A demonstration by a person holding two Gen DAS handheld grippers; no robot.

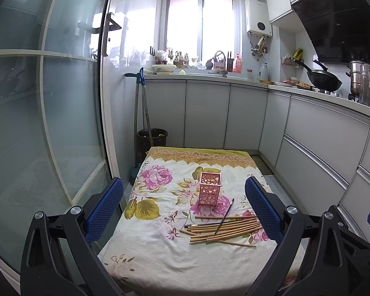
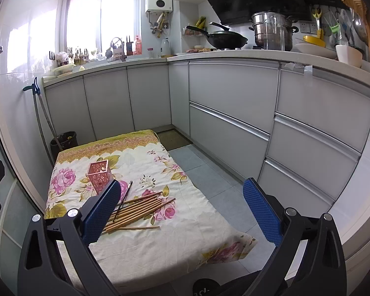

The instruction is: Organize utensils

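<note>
A pink perforated utensil holder (image 1: 209, 189) stands upright on a table with a floral cloth (image 1: 160, 246). Several wooden chopsticks (image 1: 224, 230) lie in a loose pile in front of it, with a dark thin brush (image 1: 225, 215) lying across them. My left gripper (image 1: 185, 212) is open and empty, above the near part of the table. In the right wrist view the holder (image 2: 99, 175), chopsticks (image 2: 138, 209) and brush (image 2: 122, 203) lie to the left. My right gripper (image 2: 182, 209) is open and empty, above the table's right side.
A glass sliding door (image 1: 49, 111) runs along the table's left. White kitchen cabinets (image 2: 234, 113) stand behind and to the right, with a wok (image 2: 224, 38) and steel pot (image 2: 271, 32) on the counter. A black bin (image 1: 152, 140) and mop stand behind the table. Tiled floor (image 2: 209, 180) lies right.
</note>
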